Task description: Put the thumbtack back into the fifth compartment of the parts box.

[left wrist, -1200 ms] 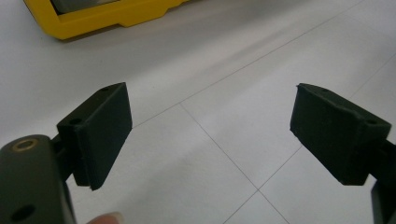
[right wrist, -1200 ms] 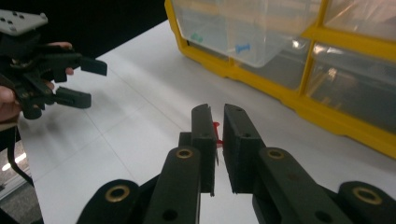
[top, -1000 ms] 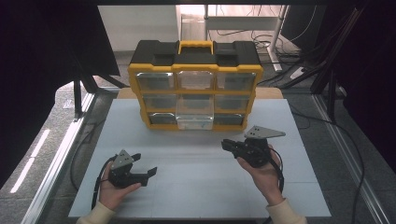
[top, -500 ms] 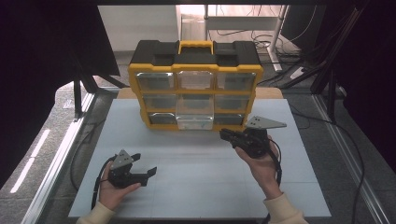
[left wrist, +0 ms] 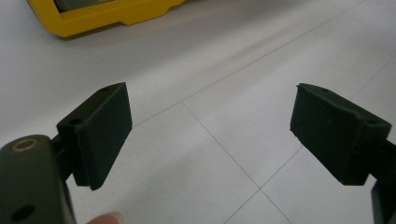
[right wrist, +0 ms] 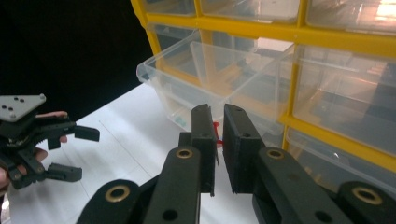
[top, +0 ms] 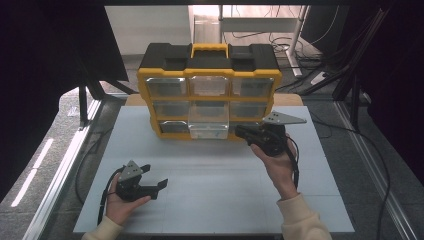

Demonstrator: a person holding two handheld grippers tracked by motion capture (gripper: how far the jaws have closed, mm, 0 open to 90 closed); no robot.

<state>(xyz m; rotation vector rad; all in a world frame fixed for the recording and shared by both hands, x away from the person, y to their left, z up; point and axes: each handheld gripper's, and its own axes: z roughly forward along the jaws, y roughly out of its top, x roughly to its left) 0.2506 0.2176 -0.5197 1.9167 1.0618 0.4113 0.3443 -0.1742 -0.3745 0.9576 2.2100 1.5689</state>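
Fingers of the right gripper (right wrist: 218, 140) stand nearly together, with a sliver of something red between them, too small to name; whether the fingers pinch it I cannot tell. This gripper hangs just in front of the clear plastic drawer (top: 208, 124) that is pulled partway out of the bottom row, middle column, of the yellow-and-black drawer organiser (top: 209, 82). In the right gripper view the same drawer (right wrist: 210, 79) juts toward the camera, and a small teal speck shows low behind its front wall.

The step in hand looks like work at this open drawer, either dropping a small piece in or closing it. To do it well, the right hand should come over the drawer's front rim from above rather than nudge the wall, since the light drawer could slide or tip. For a push, the closed fingers should meet the front face squarely at its middle so that it runs straight.

The left gripper (top: 142, 181) rests on the pale grey table (top: 210, 210), well away from the organiser and nearer the person, its fingers (left wrist: 100, 130) wide apart and holding nothing. Between it and the organiser lies bare table, so nothing blocks the approach. Beyond the organiser, cables and a desk frame stand on the floor, clear of the work.
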